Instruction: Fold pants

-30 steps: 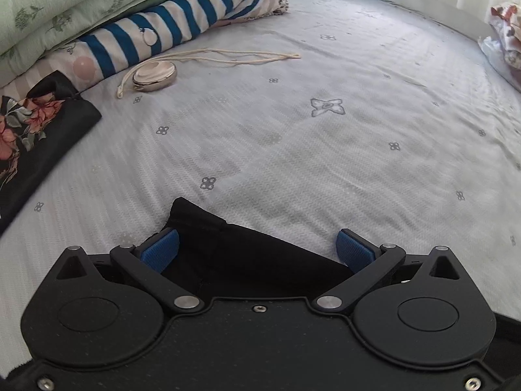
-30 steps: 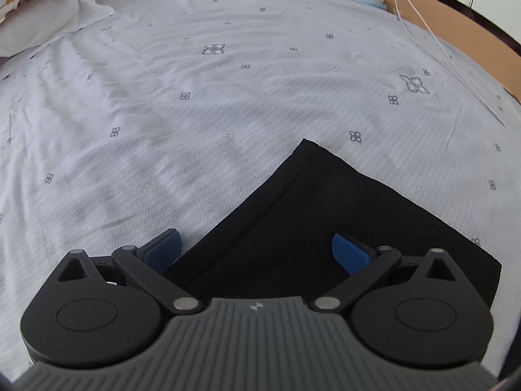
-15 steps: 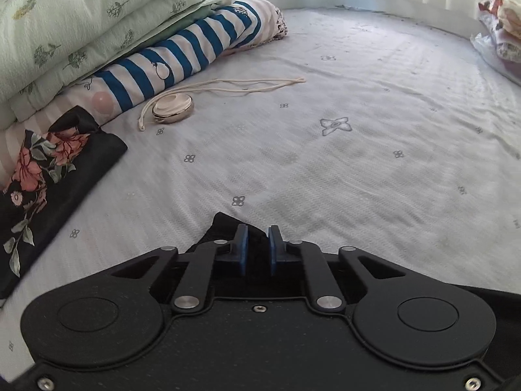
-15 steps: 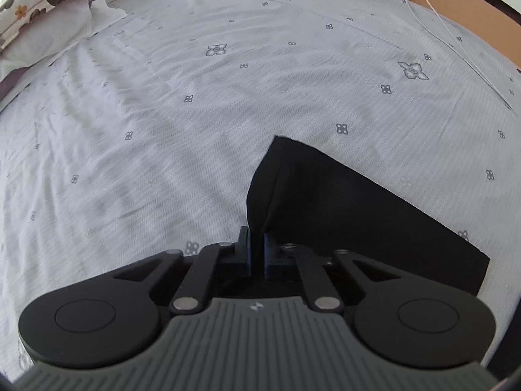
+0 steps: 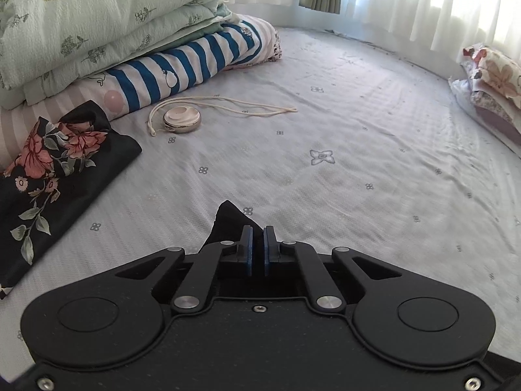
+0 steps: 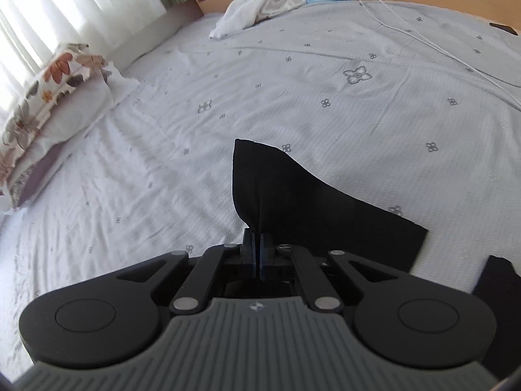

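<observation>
The black pants [image 6: 293, 189] are held up off a pale patterned bed sheet [image 6: 325, 81]. My right gripper [image 6: 260, 254] is shut on a corner of them, and the cloth stands up in a peak above the fingers and trails down to the right. My left gripper [image 5: 257, 247] is shut on another corner of the pants [image 5: 228, 221], of which only a small black point shows past the blue pads [image 5: 249, 247]. Most of the pants lie hidden below both grippers.
In the left wrist view, folded quilts [image 5: 97, 22], a striped blanket [image 5: 182, 65], a black floral cloth [image 5: 52, 176] and a round corded object [image 5: 182, 119] lie at left. Floral pillows [image 6: 49, 97] line the window side. White cloth [image 6: 254, 9], a charger and cables [image 6: 423, 32] lie near the headboard.
Both grippers went from open to shut on the pants' corners, then lifted them off the sheet; the cloth now stands in raised peaks and both views look from higher up.
</observation>
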Available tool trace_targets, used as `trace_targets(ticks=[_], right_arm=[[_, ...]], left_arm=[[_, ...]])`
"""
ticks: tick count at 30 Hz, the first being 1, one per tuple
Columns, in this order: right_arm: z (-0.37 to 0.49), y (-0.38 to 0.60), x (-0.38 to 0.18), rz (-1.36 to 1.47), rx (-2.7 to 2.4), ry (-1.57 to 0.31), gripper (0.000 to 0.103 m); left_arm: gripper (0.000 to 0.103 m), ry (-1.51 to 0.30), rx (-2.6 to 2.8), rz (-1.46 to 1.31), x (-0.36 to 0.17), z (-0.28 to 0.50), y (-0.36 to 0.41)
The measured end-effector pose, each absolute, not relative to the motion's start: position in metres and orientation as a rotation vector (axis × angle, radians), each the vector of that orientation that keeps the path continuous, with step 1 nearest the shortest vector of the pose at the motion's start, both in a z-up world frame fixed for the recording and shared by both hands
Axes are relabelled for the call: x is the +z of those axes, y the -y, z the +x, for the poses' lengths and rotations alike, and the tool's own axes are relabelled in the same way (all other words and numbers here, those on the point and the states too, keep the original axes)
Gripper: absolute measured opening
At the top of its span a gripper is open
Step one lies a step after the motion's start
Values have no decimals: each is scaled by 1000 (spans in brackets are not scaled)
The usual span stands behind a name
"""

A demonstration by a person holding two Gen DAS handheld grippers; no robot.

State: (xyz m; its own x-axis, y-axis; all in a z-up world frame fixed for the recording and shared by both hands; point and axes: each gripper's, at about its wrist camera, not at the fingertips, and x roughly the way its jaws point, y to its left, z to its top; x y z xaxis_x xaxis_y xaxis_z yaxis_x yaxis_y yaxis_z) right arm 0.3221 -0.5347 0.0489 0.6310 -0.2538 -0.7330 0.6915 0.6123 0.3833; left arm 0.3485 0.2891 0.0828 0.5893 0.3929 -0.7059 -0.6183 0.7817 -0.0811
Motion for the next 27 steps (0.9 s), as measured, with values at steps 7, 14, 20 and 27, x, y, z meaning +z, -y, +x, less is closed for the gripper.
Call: trace_targets(ticks=[7, 14, 20, 27], right_arm=[[269, 535, 69, 668, -568, -650, 3], [224, 544, 75, 652, -582, -639, 2], [200, 555, 64, 816, -383, -638, 16], [204, 545, 43, 892, -251, -637, 40]], left_arm=[[5, -711, 544, -365, 105, 311, -290], [5, -696, 494, -469, 114, 274, -304], [5, -685, 463, -532, 115, 258, -311], [5, -692, 477, -542, 111, 260, -310]])
